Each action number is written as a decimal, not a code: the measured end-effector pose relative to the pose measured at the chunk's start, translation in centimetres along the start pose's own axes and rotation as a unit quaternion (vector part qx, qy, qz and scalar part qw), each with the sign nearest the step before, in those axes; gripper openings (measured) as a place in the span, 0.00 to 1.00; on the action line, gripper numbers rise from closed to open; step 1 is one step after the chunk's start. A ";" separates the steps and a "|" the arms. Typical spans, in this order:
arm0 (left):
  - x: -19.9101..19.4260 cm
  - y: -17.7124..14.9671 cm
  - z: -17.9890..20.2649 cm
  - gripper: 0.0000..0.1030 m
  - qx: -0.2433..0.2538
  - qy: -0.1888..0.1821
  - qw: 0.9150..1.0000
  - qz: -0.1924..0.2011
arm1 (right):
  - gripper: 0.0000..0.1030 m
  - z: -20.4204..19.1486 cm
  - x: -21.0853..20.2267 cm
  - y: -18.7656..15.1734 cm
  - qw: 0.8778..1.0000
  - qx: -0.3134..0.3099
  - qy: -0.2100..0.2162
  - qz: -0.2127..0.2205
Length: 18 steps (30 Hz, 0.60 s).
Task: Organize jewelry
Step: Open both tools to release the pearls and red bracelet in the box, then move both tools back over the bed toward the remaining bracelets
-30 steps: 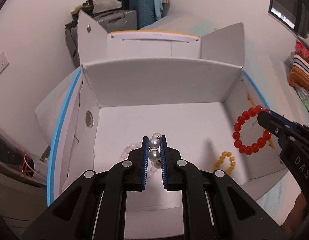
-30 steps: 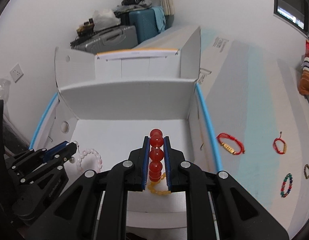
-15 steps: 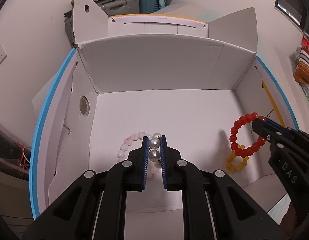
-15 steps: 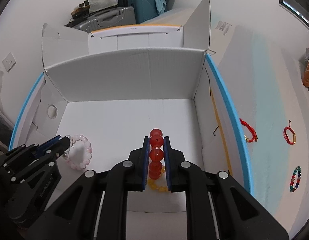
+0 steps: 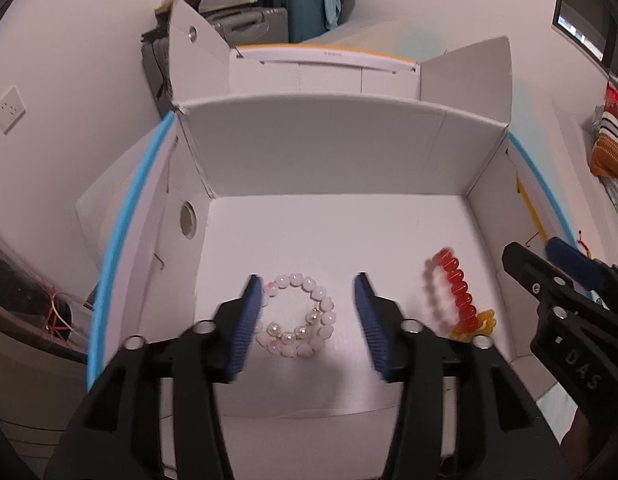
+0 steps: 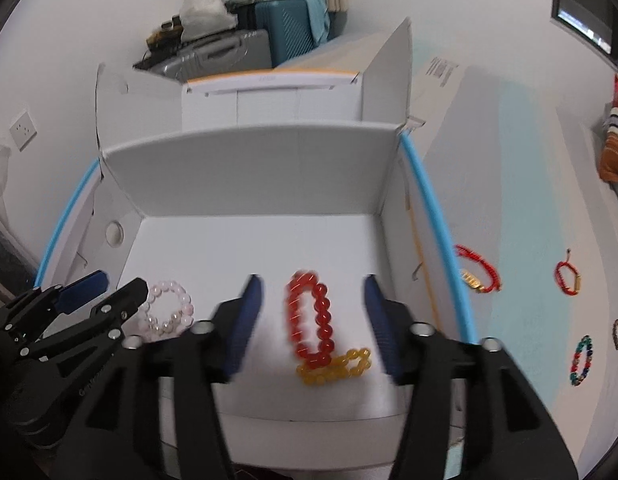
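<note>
Left gripper [image 5: 305,316]: jaws wide apart, holding nothing, above the pink bracelet [image 5: 297,316].
Right gripper [image 6: 313,316]: jaws wide apart, empty, above the red bracelet [image 6: 311,318].
White box [image 5: 329,152]: both bracelets lie on its floor; the red one touches a yellow bracelet [image 6: 335,368].
Outside, right: red cord bracelet [image 6: 479,274] on the table.

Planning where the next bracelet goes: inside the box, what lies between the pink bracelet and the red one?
Only bare white floor of the box; the left wrist view shows the pink bracelet and red bracelet well apart.
</note>
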<state>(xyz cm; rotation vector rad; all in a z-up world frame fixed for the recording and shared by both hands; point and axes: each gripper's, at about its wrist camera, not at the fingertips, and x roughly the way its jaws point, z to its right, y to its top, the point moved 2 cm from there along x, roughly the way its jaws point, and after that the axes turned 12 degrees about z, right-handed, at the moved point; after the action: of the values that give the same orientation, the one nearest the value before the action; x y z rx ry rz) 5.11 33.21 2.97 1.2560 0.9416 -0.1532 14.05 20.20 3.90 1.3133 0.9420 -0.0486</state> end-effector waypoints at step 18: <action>-5.1 1.0 6.9 0.94 0.034 -0.031 0.997 0.069 | 0.93 8.0 -6.4 1.0 0.995 0.032 -0.062 0.065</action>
<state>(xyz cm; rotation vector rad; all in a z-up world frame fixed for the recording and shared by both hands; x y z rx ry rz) 6.03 25.71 7.23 1.3664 0.7988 -0.1163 14.89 10.90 8.22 1.4128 0.7535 -0.0584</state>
